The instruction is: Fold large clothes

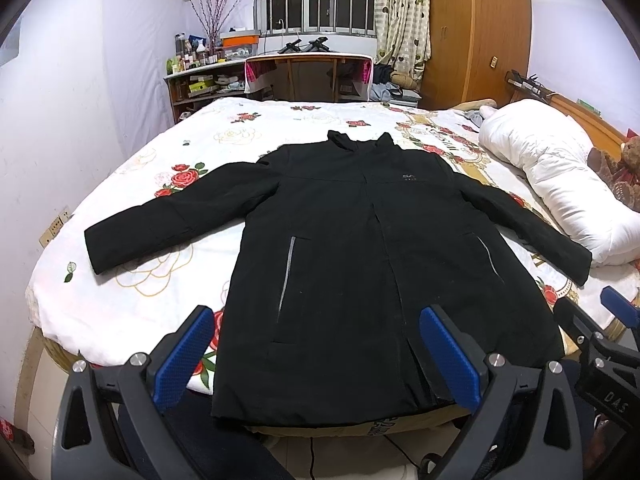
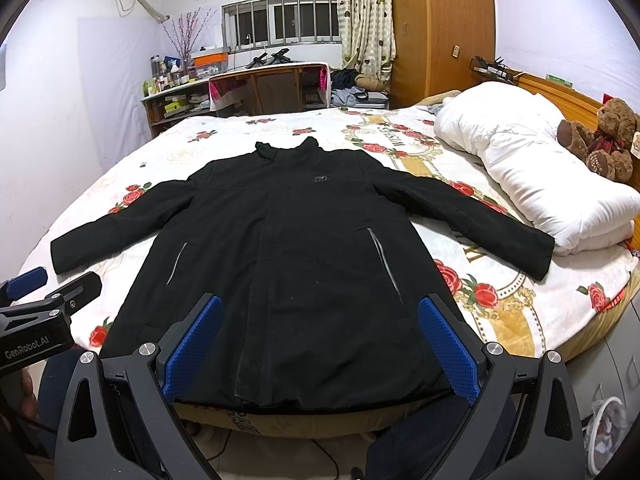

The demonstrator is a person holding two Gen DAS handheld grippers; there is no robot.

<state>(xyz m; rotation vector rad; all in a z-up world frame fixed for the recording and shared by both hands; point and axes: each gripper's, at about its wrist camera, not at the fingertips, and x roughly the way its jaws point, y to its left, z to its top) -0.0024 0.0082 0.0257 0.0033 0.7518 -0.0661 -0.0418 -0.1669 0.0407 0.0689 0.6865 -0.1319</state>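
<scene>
Fingers [image 2: 192, 344] spread; left gripper [image 2: 36, 292] reads "GenRobot.AI"; jacket [image 2: 296, 264] flat.

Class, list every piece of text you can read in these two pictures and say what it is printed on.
"GenRobot.AI": side of left hand-held gripper.
"DAS": body of right hand-held gripper.
"SA": chest logo on black jacket; smaller line beneath is unreadable.
Lettering on bedsheet: too distorted to read.

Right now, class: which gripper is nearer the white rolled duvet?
Right. The right gripper hovers over the black coat's hem, on the side of the white rolled duvet; the left gripper sits farther away, over the hem's other side.
</scene>
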